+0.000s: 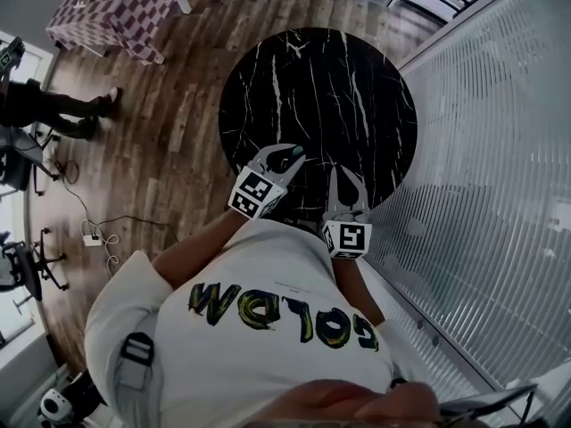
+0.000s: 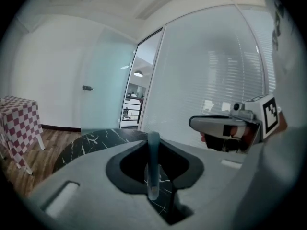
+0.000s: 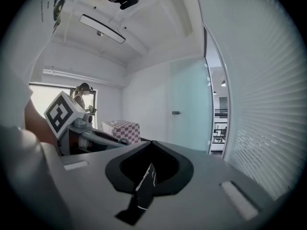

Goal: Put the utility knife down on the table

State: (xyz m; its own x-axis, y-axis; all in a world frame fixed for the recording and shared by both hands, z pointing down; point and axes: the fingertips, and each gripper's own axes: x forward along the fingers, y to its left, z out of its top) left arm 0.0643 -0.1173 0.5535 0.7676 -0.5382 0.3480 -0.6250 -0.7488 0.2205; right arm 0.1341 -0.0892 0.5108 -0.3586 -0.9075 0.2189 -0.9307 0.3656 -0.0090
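In the left gripper view a thin blue-grey utility knife [image 2: 153,171] stands edge-on between the pads of my left gripper [image 2: 153,145], which is shut on it. In the head view the left gripper [image 1: 287,156] hangs over the near edge of the round black marble table [image 1: 357,78], and the knife itself is hard to make out there. My right gripper [image 1: 346,188] is just to its right, also over the table's near edge. Its jaws [image 3: 151,145] meet at the tips with nothing between them. Each gripper shows in the other's view: the right gripper [image 2: 225,126] and the left gripper [image 3: 91,135].
A glass wall with blinds [image 1: 500,168] runs close along the table's right side. A small table with a checked cloth [image 1: 125,7] stands at the far left. A person [image 1: 53,105], office chairs and a cable with a power strip [image 1: 94,236] are on the wooden floor at left.
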